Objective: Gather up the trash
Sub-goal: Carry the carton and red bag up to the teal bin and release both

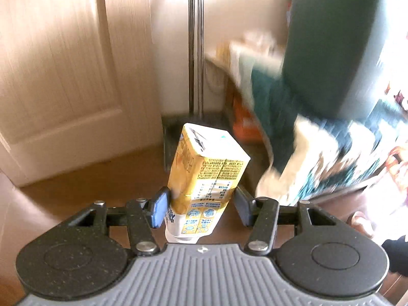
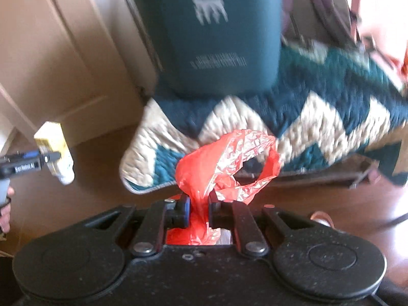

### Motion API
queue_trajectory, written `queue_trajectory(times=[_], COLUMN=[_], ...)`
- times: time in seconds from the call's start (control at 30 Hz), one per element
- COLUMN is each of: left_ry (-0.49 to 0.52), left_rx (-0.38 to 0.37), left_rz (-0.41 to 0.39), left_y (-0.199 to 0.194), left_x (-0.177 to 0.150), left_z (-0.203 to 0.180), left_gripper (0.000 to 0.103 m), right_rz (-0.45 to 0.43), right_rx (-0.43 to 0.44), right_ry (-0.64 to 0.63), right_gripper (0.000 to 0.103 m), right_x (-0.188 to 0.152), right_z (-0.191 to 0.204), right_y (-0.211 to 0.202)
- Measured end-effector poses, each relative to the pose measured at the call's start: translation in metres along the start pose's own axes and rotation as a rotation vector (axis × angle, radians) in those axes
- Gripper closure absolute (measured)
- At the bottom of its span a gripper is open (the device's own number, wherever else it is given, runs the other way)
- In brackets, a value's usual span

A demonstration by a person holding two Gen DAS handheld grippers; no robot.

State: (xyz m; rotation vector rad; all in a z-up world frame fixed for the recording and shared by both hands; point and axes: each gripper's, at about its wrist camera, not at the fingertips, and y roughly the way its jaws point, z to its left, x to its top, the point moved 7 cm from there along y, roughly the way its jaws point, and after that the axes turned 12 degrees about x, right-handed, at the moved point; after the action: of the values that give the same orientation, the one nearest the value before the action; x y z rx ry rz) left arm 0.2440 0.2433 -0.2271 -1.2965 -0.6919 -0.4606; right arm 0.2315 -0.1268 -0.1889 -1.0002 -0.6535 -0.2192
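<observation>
Above the floor, the left gripper point(image 1: 200, 205) clamps a yellow carton point(image 1: 204, 178); the right gripper point(image 2: 196, 210) pinches the red bag point(image 2: 224, 163), seemingly ready to receive it.

Brown wood floor point(image 2: 318, 211); chevron quilt point(image 2: 331, 117) above, teal cushion point(image 2: 216, 33) on quilt.

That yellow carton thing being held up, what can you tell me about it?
The yellow carton is a small drink box, seemingly coated paperboard, with a white top panel, dense printed text on one side and blue and white artwork near its lower end. It looks intact, not crushed. It tilts, held off the floor between the fingers of the left gripper, which press its lower sides. The right wrist view shows it from the side, clear of the rug.
</observation>
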Motion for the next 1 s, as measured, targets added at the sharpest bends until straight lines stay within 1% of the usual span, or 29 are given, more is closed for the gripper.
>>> queue_trajectory(times=[0.03,0.1,0.2,0.33,0.43,0.57,0.7,0.77,0.87,0.9,0.93,1.0], left_ry=[-0.016,-0.038,-0.055,-0.075,-0.085,-0.072,-0.053,-0.041,-0.039,-0.041,-0.046,-0.062], left_rx=[-0.012,-0.027,-0.066,-0.106,-0.142,-0.187,-0.21,-0.225,-0.25,-0.256,-0.263,-0.276], left_rz=[-0.024,-0.063,-0.094,-0.136,-0.161,-0.196,-0.218,-0.239,-0.273,-0.283,-0.288,-0.272], left_y=[-0.016,-0.042,-0.077,-0.115,-0.133,-0.155,-0.159,-0.17,-0.187,-0.188,-0.187,-0.185], left_x=[0.016,0.034,0.063,0.094,0.121,0.163,0.212,0.24,0.279,0.29,0.302,0.315], left_z=[-0.001,-0.002,-0.007,-0.017,-0.033,-0.058,-0.089,-0.102,-0.119,-0.124,-0.133,-0.145], left_gripper=[0.049,0.049,0.049,0.049,0.049,0.049,0.049,0.049,0.049,0.049,0.049,0.049], right_rz=[-0.013,-0.032,-0.064,-0.14,-0.202,-0.261,-0.296,-0.32,-0.347,-0.357,-0.361,-0.373], right_rx=[0.009,0.027,0.044,0.047,0.039,0.013,-0.007,-0.024,-0.038,-0.057,-0.074,-0.094], right_ry=[-0.017,-0.058,-0.165,-0.274,-0.339,-0.42,-0.476,-0.506,-0.515,-0.524,-0.538,-0.532], right_gripper=[0.093,0.093,0.093,0.093,0.093,0.093,0.093,0.093,0.093,0.093,0.093,0.093], right_x=[0.005,0.015,0.035,0.072,0.104,0.148,0.189,0.213,0.246,0.256,0.266,0.277], right_z=[0.006,0.018,0.037,0.055,0.064,0.073,0.075,0.076,0.069,0.068,0.066,0.059], right_y=[-0.009,-0.027,-0.056,-0.098,-0.127,-0.151,-0.156,-0.155,-0.148,-0.146,-0.141,-0.133])
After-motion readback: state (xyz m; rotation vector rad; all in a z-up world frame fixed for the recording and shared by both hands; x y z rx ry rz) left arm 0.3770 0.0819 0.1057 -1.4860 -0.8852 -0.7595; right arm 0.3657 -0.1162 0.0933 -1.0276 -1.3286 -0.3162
